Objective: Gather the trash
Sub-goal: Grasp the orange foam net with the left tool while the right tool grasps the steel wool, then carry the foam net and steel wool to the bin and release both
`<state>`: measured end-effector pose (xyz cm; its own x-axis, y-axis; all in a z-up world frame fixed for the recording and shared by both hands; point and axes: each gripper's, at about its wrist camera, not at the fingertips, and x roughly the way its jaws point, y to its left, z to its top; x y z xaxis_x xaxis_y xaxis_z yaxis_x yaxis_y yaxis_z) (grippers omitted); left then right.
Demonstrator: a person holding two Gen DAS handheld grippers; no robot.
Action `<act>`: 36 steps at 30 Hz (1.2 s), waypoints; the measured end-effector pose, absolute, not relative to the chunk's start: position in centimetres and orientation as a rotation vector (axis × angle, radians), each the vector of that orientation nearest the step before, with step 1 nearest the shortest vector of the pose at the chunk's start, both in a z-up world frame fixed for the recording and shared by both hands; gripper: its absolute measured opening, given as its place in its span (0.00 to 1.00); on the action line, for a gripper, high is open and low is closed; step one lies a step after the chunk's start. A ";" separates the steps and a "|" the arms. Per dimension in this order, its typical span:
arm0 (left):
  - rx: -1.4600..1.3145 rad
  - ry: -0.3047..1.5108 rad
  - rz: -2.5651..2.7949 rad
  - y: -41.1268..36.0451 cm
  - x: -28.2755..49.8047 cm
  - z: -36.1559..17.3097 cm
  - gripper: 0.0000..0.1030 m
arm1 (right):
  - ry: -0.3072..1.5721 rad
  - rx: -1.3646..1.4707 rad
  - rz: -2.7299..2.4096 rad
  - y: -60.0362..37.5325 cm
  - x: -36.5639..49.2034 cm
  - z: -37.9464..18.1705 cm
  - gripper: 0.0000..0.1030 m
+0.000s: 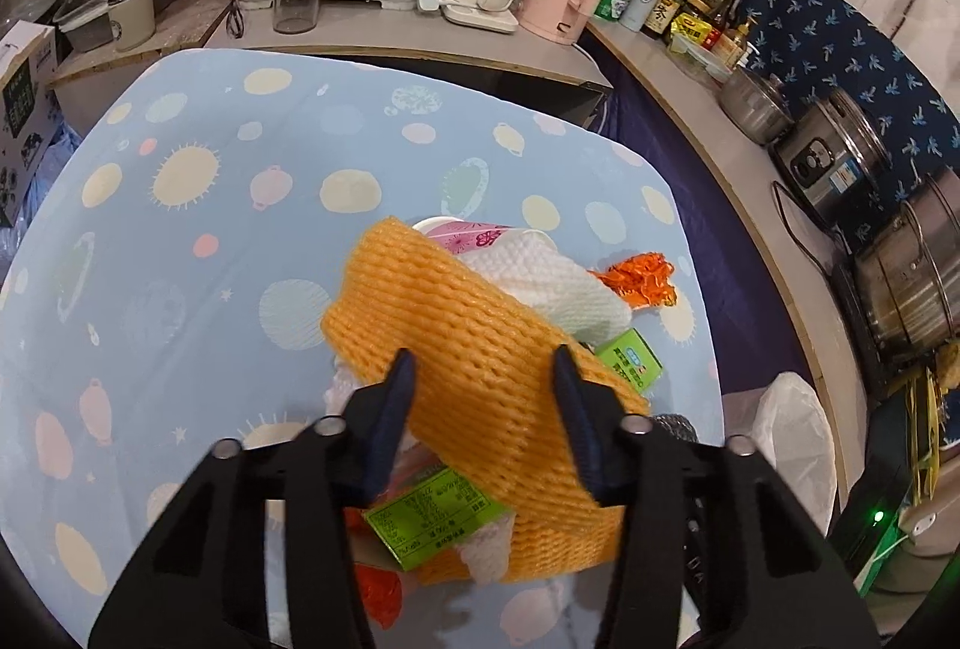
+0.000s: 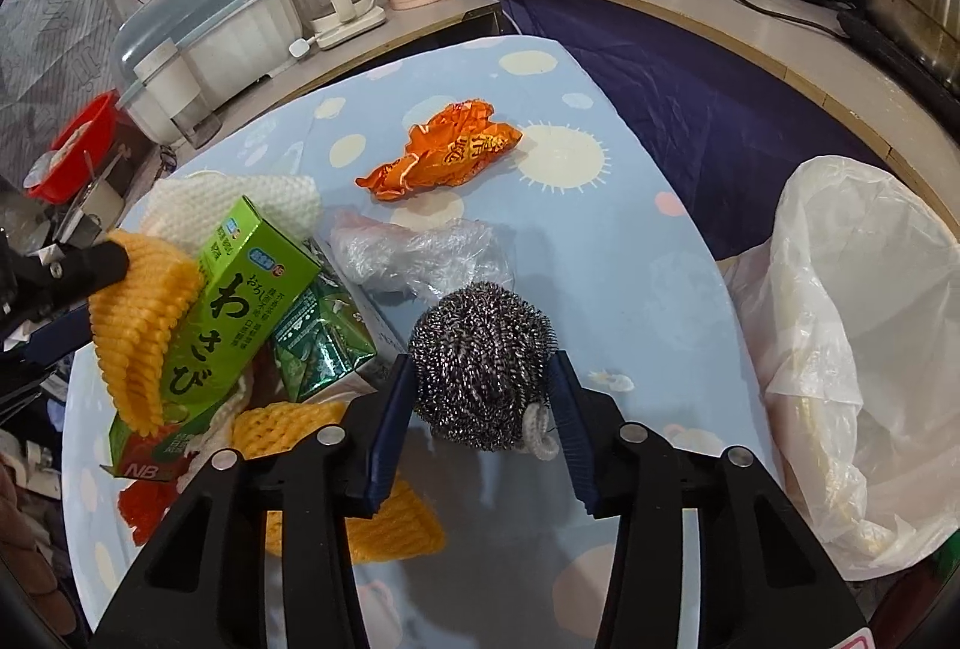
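**Already gripping two pieces, with the pile at risk**

We are pinching the orange foam fruit net [image 1: 480, 385] in the left gripper [image 1: 483, 370], above the litter heap on the spotted tablecloth [image 1: 180, 241]. We are clamping the steel wool scourer [image 2: 480, 367] in the right gripper [image 2: 480, 379], near the white bin bag [image 2: 864, 301]. We are judging that the springy net could be snagging the green wasabi box [image 2: 234, 313] and dragging it off; the scourer's loop could be catching a finger at release.
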<state>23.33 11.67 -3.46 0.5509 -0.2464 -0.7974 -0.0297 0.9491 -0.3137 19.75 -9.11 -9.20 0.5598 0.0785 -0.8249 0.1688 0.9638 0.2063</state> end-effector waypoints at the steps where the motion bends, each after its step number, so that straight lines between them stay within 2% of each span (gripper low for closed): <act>1: -0.304 0.979 -0.136 11.7 23.0 -3.2 0.32 | 0.973 0.281 -0.051 -9.2 19.5 -8.9 0.27; 3: -0.287 0.965 -0.144 11.7 22.2 -2.7 0.19 | 0.958 0.290 -0.049 -9.6 18.9 -8.2 0.15; 5: -0.266 0.953 -0.157 11.5 21.5 -2.3 0.07 | 0.945 0.284 -0.055 -9.9 18.4 -7.7 0.13; 9: -0.270 0.967 -0.162 11.7 20.5 -2.3 0.07 | 0.945 0.297 -0.059 -10.5 17.6 -7.2 0.13; 10: -0.272 0.969 -0.163 11.7 20.3 -2.3 0.07 | 0.938 0.302 -0.058 -10.6 17.3 -7.0 0.17; 11: -0.272 0.966 -0.159 11.8 20.1 -2.2 0.09 | 0.936 0.298 -0.062 -10.7 17.1 -7.0 0.21; 13: -0.268 0.967 -0.148 11.8 19.9 -2.1 0.34 | 0.924 0.289 -0.065 -10.6 17.1 -6.9 0.46; 14: -0.274 0.965 -0.136 11.9 20.0 -2.1 0.61 | 0.917 0.288 -0.070 -10.6 17.2 -7.0 0.49; 15: -0.286 0.955 -0.122 12.0 19.9 -2.0 0.74 | 0.917 0.287 -0.071 -10.5 17.4 -7.1 0.52; 19: -0.316 0.946 -0.113 12.0 21.0 -2.1 0.80 | 0.945 0.294 -0.053 -10.2 19.2 -8.3 0.56; 22: -0.345 0.993 -0.114 11.8 22.8 -3.2 0.80 | 0.979 0.303 -0.036 -9.7 20.5 -9.6 0.56; 25: -0.371 1.029 -0.120 11.7 23.9 -4.3 0.75 | 1.014 0.306 -0.028 -9.3 21.2 -10.9 0.56; 27: -0.370 1.045 -0.135 11.6 24.1 -4.8 0.60 | 1.027 0.318 -0.021 -9.4 21.4 -11.5 0.53; 28: -0.372 1.052 -0.147 11.5 24.1 -5.0 0.55 | 1.028 0.326 -0.012 -9.5 21.4 -11.7 0.51; 30: -0.378 1.052 -0.165 11.6 23.9 -5.0 0.37 | 1.018 0.333 -0.005 -9.6 21.3 -11.6 0.49; 33: -0.363 1.028 -0.180 11.7 23.4 -4.3 0.26 | 0.999 0.325 -0.011 -9.7 20.9 -11.1 0.47; 36: -0.341 0.994 -0.184 11.7 22.3 -3.2 0.23 | 0.968 0.335 -0.017 -10.1 20.0 -10.0 0.47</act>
<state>22.34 11.67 -3.18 0.5355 -0.3046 -0.7877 -0.0033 0.9319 -0.3626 20.00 -10.05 -10.05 0.5711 0.1347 -0.8098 0.1622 0.9485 0.2722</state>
